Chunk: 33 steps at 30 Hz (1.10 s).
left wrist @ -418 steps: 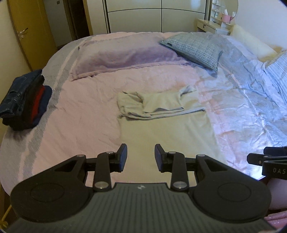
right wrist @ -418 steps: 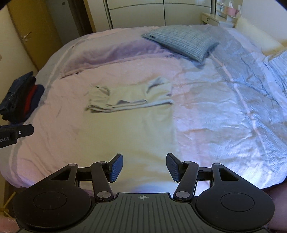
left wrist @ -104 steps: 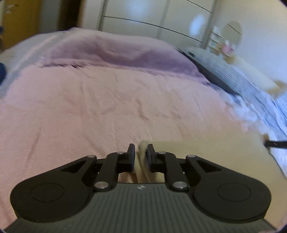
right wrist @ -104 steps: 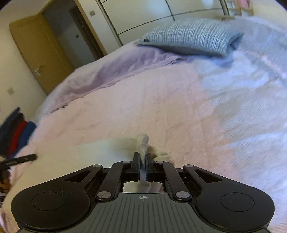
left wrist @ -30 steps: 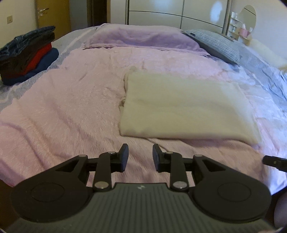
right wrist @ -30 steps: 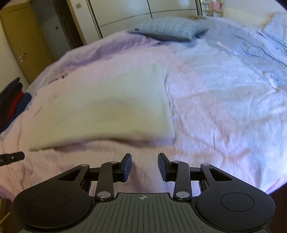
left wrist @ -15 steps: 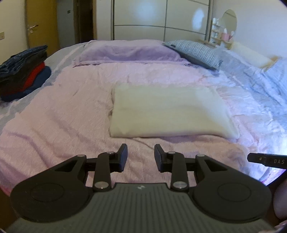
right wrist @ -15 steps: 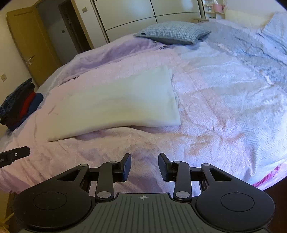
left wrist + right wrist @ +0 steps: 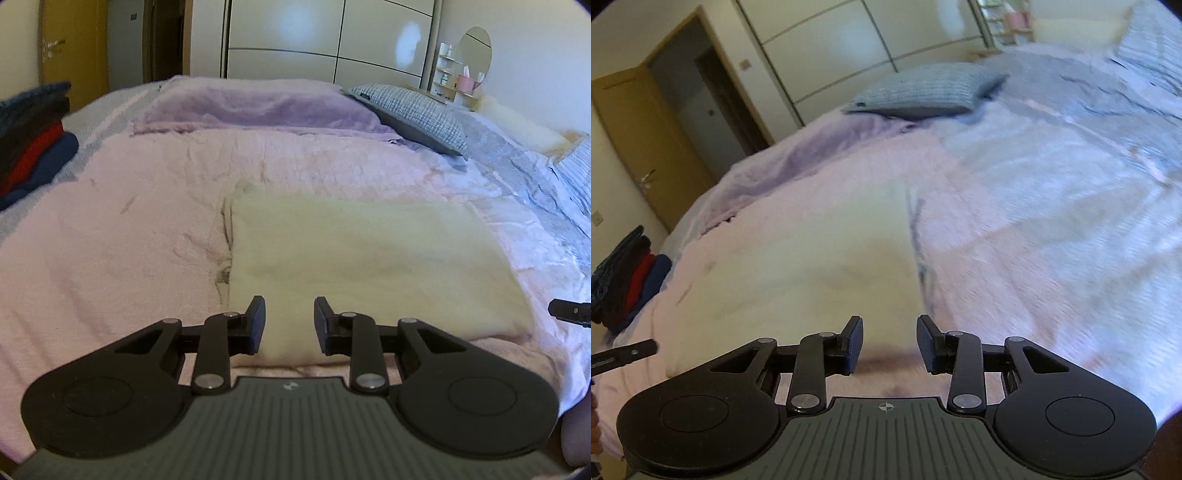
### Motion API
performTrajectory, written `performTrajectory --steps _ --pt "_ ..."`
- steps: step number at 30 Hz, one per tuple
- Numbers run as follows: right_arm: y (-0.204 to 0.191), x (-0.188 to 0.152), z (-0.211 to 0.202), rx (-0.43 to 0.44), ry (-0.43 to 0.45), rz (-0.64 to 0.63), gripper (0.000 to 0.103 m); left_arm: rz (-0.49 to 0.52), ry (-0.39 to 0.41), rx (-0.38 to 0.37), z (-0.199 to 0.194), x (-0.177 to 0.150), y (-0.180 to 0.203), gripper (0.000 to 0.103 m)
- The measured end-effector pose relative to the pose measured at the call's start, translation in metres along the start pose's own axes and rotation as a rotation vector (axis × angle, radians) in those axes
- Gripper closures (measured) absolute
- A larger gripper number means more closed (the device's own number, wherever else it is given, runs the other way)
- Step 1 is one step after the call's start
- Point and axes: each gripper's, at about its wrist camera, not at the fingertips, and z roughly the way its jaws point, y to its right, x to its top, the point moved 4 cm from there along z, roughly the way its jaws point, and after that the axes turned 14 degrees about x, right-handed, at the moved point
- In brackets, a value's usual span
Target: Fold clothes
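A pale cream garment, folded into a wide flat rectangle, lies on the pink bedspread. My left gripper is open, its fingertips over the garment's near left corner and nothing between them. In the right wrist view the same garment fills the middle. My right gripper is open and empty over the garment's near right edge. The tip of the right gripper shows at the left view's right edge, and the left one at the right view's left edge.
A stack of folded dark, red and blue clothes sits at the bed's left edge, also seen as the stack. A purple blanket and a blue-grey pillow lie at the far end. Wardrobe doors stand behind.
Both grippers have come down and forward, from short of the garment's near edge to over it. They stay open. The garment lies as it did.
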Motion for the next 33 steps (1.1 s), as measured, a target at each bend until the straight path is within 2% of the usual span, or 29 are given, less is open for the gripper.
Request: performTrajectory --steps 3,7,9,14,16,20,23,25,33 --pt "0.012 -0.002 0.020 0.033 0.024 0.009 0.066 0.008 -0.037 0.009 0.028 -0.009 0.003 0.078" --pt "0.043 -0.013 0.048 -0.019 -0.123 0.058 0.066 0.026 -0.076 -0.005 0.042 -0.013 0.002 0.078" --pt "0.051 0.000 0.043 0.027 -0.126 0.077 0.066 0.018 -0.089 -0.033 0.035 -0.003 -0.006 0.078" --pt "0.078 0.044 0.032 0.168 -0.092 0.145 0.066 -0.053 -0.112 -0.111 0.050 0.024 -0.014 0.080" --pt "0.101 0.059 0.046 0.240 -0.100 0.226 0.065 -0.082 -0.121 -0.143 0.057 0.035 -0.018 0.081" --pt "0.137 0.071 0.080 0.328 -0.147 0.382 0.065 -0.139 -0.140 -0.205 0.069 0.057 -0.024 0.081" --pt "0.150 0.075 0.095 0.416 -0.140 0.480 0.063 -0.191 -0.190 -0.265 0.085 0.057 -0.026 0.081" --pt "0.158 0.077 0.104 0.468 -0.138 0.533 0.061 -0.220 -0.208 -0.277 0.095 0.058 -0.030 0.081" --pt "0.156 0.080 0.120 0.546 -0.239 0.493 0.061 -0.303 -0.243 -0.324 0.118 0.057 -0.045 0.081"
